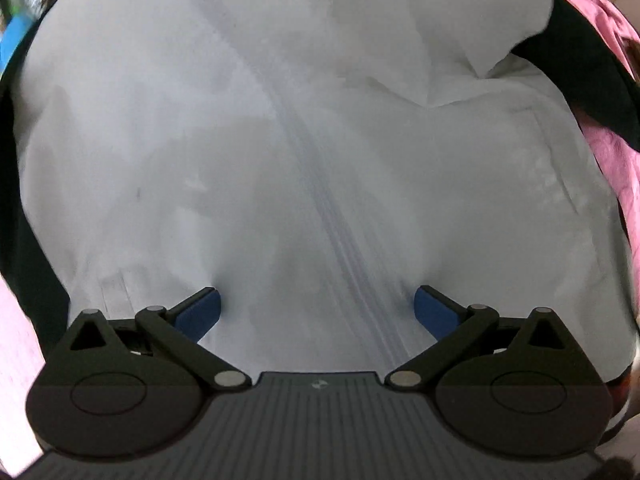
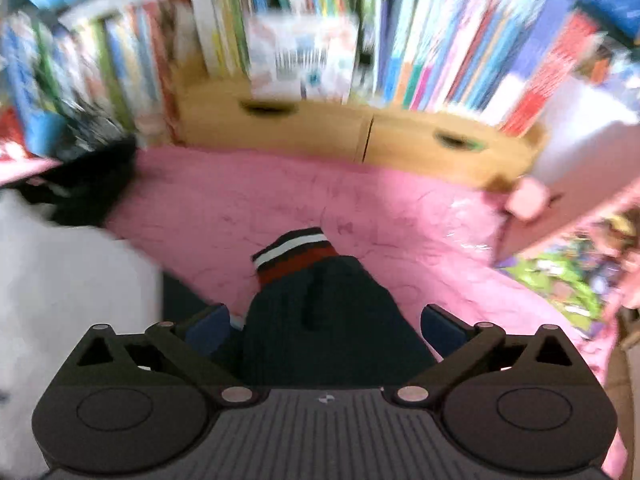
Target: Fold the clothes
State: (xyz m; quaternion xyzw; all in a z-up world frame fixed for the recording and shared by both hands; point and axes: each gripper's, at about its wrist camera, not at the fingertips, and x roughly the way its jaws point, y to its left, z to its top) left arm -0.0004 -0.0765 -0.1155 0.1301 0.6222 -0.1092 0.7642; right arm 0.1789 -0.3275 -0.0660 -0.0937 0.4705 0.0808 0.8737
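Though motion blur smears the books (image 2: 460, 40) and wooden drawers (image 2: 360, 132) behind, the dark sleeve (image 2: 320, 312) with its red-and-white striped cuff (image 2: 296, 254) reads clearly, lying on pink bedding (image 2: 400, 216) between the right gripper's (image 2: 327, 326) spread jaws. White cloth (image 1: 280, 140), smooth with a faint ribbed seam, fills the left view under the left gripper (image 1: 317, 306), jaws wide apart, its edges cut off.

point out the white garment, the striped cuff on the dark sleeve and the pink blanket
white fabric garment (image 1: 320, 140): left wrist view, on the central seam area of the cloth.
red-and-white striped knit cuff (image 2: 294, 256): right wrist view, on the white stripe.
pink textured blanket (image 2: 260, 200): right wrist view, on a bare patch above the cuff.
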